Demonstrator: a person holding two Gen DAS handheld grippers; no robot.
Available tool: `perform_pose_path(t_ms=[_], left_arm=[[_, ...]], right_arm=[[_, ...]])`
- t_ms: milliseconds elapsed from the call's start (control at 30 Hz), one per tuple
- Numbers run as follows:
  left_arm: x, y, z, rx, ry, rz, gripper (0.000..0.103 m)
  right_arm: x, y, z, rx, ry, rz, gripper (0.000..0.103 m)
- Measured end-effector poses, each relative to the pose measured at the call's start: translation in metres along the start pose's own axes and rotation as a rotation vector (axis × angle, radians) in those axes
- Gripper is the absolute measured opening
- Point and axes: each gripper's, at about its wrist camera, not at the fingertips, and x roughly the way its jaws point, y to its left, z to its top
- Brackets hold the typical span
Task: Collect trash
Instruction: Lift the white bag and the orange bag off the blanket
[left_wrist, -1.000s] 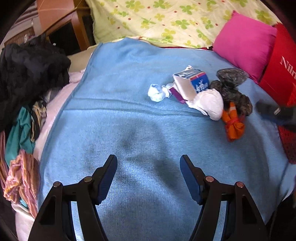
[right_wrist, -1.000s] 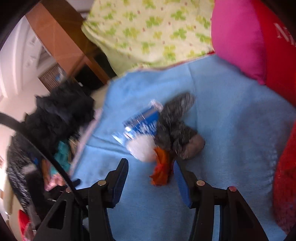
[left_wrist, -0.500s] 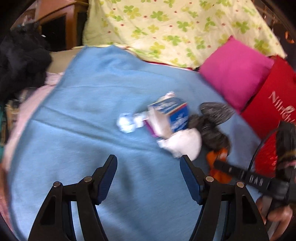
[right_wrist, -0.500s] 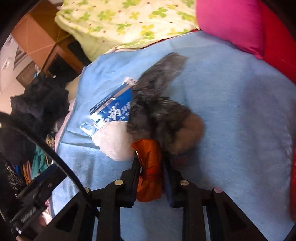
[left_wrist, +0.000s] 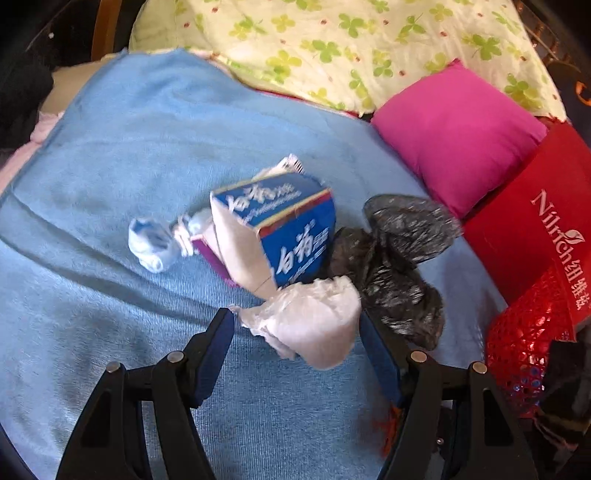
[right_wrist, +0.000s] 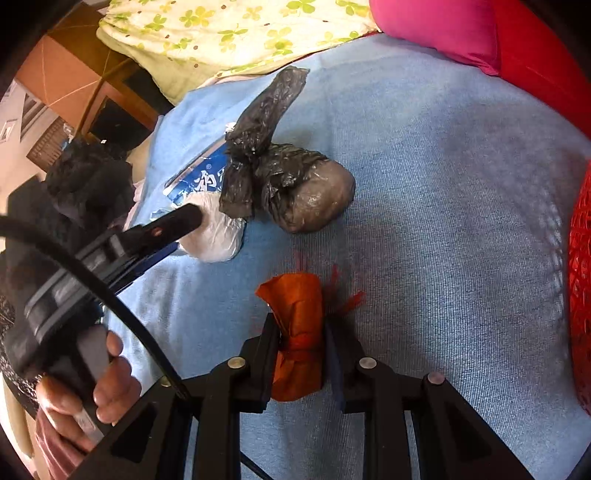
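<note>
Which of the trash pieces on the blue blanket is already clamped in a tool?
The orange wrapper, pinched in the right tool. The white wad only sits between the open left tool; the black bag and blue carton lie free.

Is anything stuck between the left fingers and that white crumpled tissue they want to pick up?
No. The left gripper is open with the white tissue wad already sitting between its fingers, and nothing lies between. The blue carton and black bag crowd it just behind, apparently touching, so they might get nudged.
</note>
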Motion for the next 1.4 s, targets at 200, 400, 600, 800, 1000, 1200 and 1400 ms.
perform_pose_path(t_ms=[200, 400, 600, 800, 1000, 1200, 1400], left_arm=[[0.004, 0.002, -0.004, -0.013, 0.028, -0.056, 0.044], [-0.011, -0.003, -0.02, 0.045, 0.046, -0.029, 0.035], [-0.043, 0.003, -0.041, 0.118, 0.033, 0.08, 0.034], [-0.075, 0.005, -0.054, 0.188, -0.029, 0.19, 0.034], [-0.088, -0.002, -0.052, 0.224, -0.083, 0.242, 0.034], [-0.093, -0.006, -0.051, 0.231, -0.103, 0.288, 0.033], [-0.095, -0.02, -0.05, 0.266, -0.154, 0.342, 0.034]], right_arm=[[0.003, 0.005, -0.002, -0.024, -0.013, -0.017, 0.027], [0.002, 0.004, -0.002, -0.029, -0.018, -0.016, 0.027], [0.004, 0.007, -0.002, -0.036, -0.018, -0.021, 0.028], [0.004, 0.01, -0.002, -0.04, -0.022, -0.036, 0.028], [-0.001, 0.029, -0.008, -0.12, -0.078, -0.108, 0.026], [-0.006, 0.03, -0.005, -0.108, -0.085, -0.074, 0.026], [-0.019, 0.039, -0.004, -0.134, -0.118, -0.04, 0.026]])
